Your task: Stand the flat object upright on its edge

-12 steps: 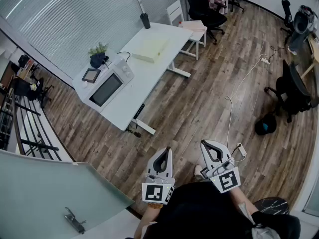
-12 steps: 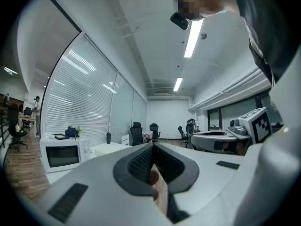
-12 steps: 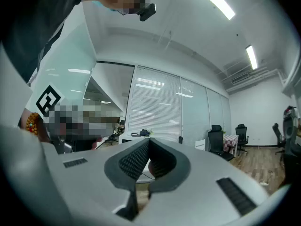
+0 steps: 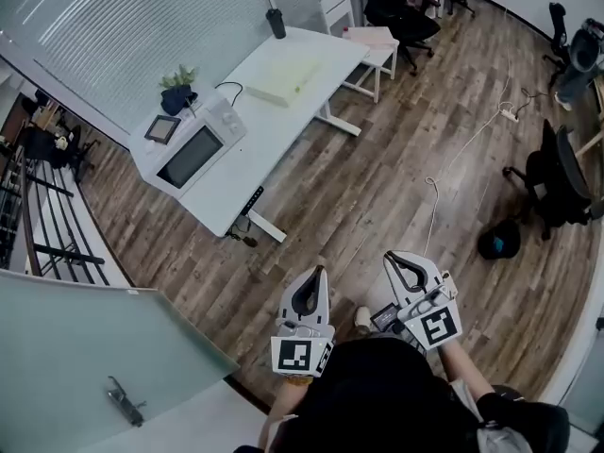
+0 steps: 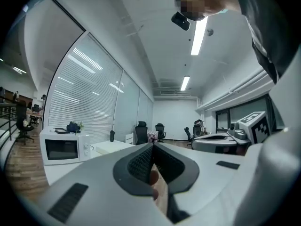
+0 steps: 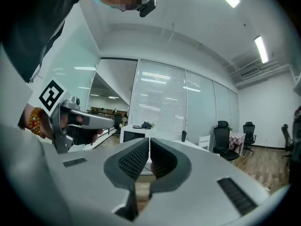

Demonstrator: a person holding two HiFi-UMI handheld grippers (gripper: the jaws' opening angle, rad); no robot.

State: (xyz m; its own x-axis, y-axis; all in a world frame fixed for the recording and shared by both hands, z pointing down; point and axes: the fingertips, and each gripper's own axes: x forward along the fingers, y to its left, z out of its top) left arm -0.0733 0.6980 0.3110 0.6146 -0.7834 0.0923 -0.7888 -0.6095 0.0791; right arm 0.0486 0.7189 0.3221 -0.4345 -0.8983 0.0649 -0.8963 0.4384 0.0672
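Two grippers sit at the bottom centre of the head view, side by side but apart, both pointing up the frame over the wood floor [image 4: 396, 187]. They are held out in front of a person in a dark top [image 4: 377, 404]. The left gripper [image 4: 320, 272] has its jaws pressed together with nothing gripped; its own view shows the ribbed pads meeting at the tip [image 5: 153, 146]. The right gripper [image 4: 390, 258] is closed in the same way, and in its own view the pads meet [image 6: 148, 141] with nothing between them. Each gripper also shows at the edge of the other's view.

At lower left of the head view stands a frosted glass door [image 4: 85, 357] with a metal handle. Further up and to the left, a long white table [image 4: 274, 135] runs diagonally beside a wall of blinds. On its nearer end sits a white microwave [image 4: 196, 149], with a small potted plant [image 4: 177, 91] just behind it.

The flat pale slab [image 4: 283, 83] lies flat on the table's far end, well apart from both grippers. A dark tumbler [image 4: 276, 25] stands upright at the far corner of the table. A white chair [image 4: 363, 41] stands just beyond that end of the table, near the top of the frame.
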